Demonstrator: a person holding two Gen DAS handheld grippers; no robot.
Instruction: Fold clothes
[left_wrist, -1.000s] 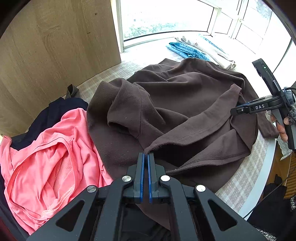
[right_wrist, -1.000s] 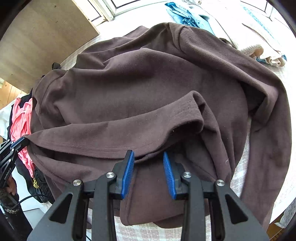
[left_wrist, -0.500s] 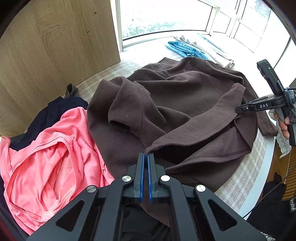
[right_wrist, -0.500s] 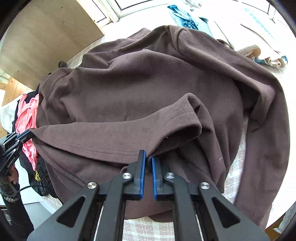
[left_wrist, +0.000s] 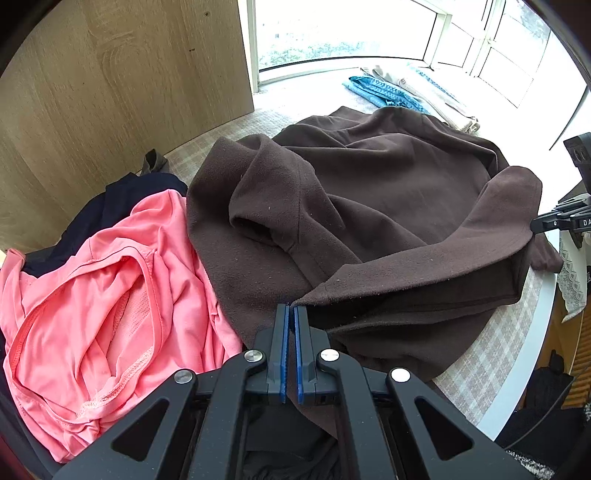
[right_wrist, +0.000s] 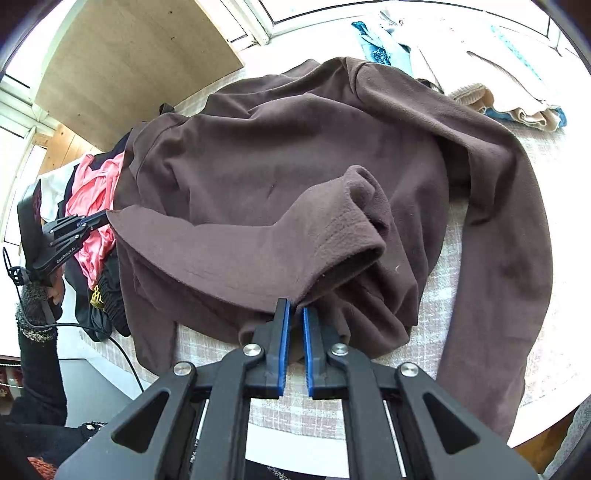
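From my left wrist camera, my left gripper (left_wrist: 290, 314) is pinched nearly closed on a corner of the brown fleece top's (left_wrist: 388, 192) hem, lifting it off the checked tablecloth (left_wrist: 491, 354); the top lies crumpled across the table, a pink shirt (left_wrist: 110, 295) heaped just beside it to the left over a dark navy garment (left_wrist: 122, 199); folded teal and beige clothes (left_wrist: 402, 96) sit near the window; my right gripper (left_wrist: 533, 225) meets the hem's far end at the frame edge, its grip hard to judge there.

From my right wrist camera, my right gripper (right_wrist: 294, 314) is clamped on the hem with only a narrow gap between the blue pads (right_wrist: 283, 343); the hem stretches taut to my left gripper (right_wrist: 105, 218).
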